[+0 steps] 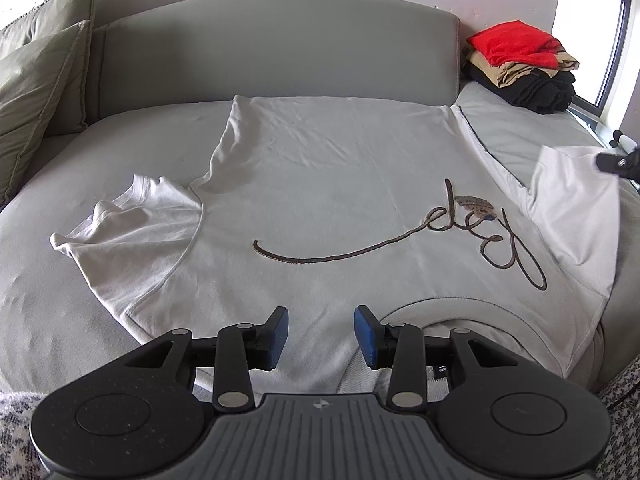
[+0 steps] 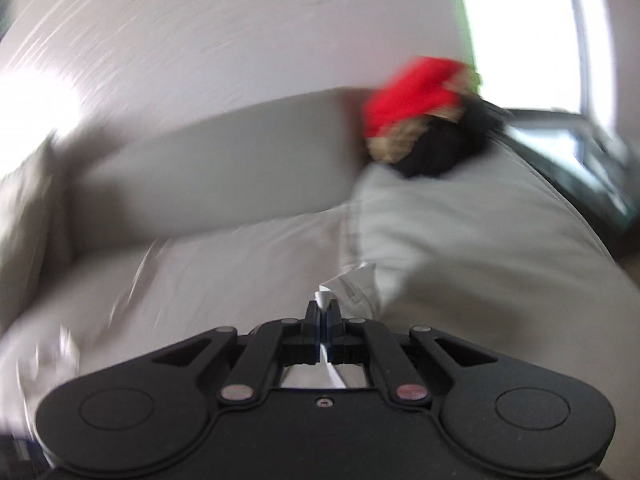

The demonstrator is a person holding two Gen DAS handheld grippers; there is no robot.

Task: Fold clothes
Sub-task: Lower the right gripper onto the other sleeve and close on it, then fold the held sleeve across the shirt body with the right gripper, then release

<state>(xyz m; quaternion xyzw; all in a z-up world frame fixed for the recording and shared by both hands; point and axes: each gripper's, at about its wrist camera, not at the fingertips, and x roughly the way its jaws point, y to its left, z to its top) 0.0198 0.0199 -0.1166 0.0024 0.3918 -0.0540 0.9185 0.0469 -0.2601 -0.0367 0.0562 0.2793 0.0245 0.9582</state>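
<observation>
A white T-shirt [image 1: 320,184] with a brown script print lies spread front-up on the grey sofa bed [image 1: 132,136], collar toward me. My left gripper [image 1: 321,334] hovers open just above the shoulder beside the collar, nothing between its blue pads. The shirt's right sleeve [image 1: 576,216] is lifted off the bed; the right gripper [image 1: 618,162] shows as a dark shape at its edge. In the blurred right wrist view my right gripper [image 2: 323,322] is shut on a fold of the white sleeve cloth [image 2: 352,288].
A stack of folded clothes [image 1: 524,64], red on top of tan and black, sits at the far right corner by the window [image 1: 592,28]. Two olive cushions [image 1: 36,80] lean at the far left. A padded backrest [image 1: 276,44] runs along the far side.
</observation>
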